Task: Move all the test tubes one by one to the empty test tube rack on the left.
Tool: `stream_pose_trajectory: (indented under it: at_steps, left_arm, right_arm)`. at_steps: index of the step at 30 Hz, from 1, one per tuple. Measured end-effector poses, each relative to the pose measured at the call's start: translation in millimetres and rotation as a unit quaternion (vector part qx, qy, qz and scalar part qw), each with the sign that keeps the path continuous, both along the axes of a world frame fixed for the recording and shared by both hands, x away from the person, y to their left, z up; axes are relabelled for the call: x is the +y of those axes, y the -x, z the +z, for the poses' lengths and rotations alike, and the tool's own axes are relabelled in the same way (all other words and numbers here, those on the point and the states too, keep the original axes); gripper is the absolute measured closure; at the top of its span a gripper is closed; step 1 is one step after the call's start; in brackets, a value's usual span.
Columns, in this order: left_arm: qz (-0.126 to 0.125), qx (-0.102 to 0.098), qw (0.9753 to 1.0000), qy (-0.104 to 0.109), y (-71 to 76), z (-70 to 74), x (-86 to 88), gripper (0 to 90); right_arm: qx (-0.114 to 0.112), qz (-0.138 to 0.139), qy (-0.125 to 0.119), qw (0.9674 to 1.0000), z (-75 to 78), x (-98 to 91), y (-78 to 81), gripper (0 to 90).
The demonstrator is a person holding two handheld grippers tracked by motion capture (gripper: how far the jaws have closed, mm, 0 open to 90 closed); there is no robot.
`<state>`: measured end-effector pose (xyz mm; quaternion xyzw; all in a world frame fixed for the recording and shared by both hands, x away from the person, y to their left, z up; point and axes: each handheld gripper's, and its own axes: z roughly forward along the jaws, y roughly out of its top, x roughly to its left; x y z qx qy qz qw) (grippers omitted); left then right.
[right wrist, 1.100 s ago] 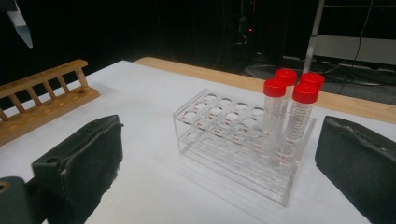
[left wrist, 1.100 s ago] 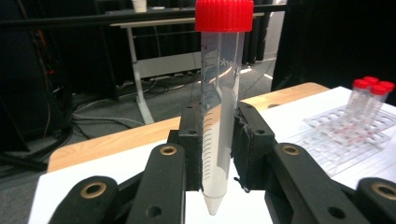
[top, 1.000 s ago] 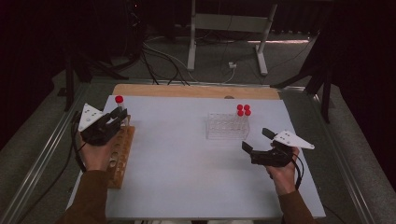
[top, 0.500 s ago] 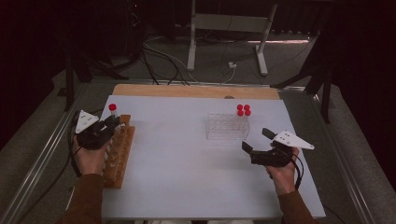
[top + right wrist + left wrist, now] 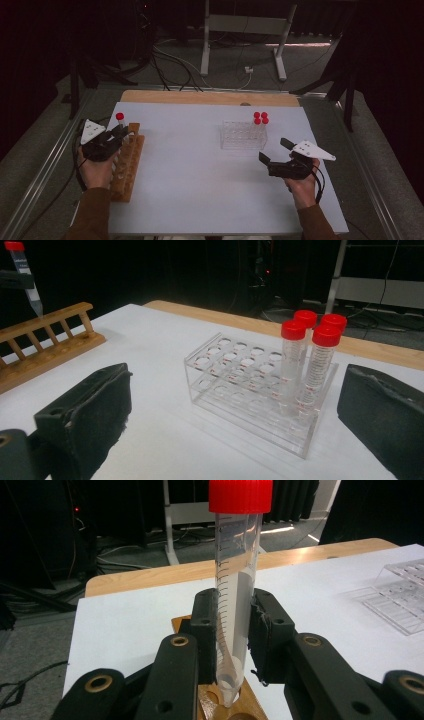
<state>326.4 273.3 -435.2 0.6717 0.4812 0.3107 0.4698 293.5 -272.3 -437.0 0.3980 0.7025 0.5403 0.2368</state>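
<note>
So the left hand-held gripper (image 5: 233,625) is pinching a red-capped tube (image 5: 236,580) upright, its pointed tip sitting right at a hole of the wooden rack (image 5: 127,162) at the left edge of the white worktop (image 5: 200,175). The right hand-held gripper (image 5: 274,156), lower right of the high view, has its jaws spread with nothing between them, facing the clear rack (image 5: 250,385) that holds four red-capped tubes (image 5: 312,357).

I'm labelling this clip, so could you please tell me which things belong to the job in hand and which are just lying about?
In use: left gripper, tube, wooden rack, clear rack, its four tubes.
Lying about: right gripper, metal stand, floor cables.
</note>
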Motion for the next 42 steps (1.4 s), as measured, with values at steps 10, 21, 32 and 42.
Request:
stream_pose_trajectory:
  at_steps: [10,21,32,42]
  left_arm:
    - [0.007,0.020,0.9997,-0.010,-7.1,-7.2,-1.3,75.2]
    - [-0.002,0.059,0.9979,-0.028,-4.2,-16.9,1.7,73.7]
    - [-0.006,0.091,0.9943,-0.056,-8.3,-20.1,-2.0,72.9]
    - [-0.010,0.108,0.9916,-0.070,-12.2,-18.6,-6.8,73.4]
  right_arm:
    - [0.003,0.000,0.001,1.0000,-1.7,-0.5,-0.2,1.0]
    - [0.003,0.000,-0.001,1.0000,-1.7,-0.1,0.0,1.0]
    - [0.005,0.000,-0.001,1.0000,-3.2,-0.7,-0.6,1.0]
    - [0.005,0.000,-0.001,1.0000,-3.4,-0.4,-0.6,1.0]
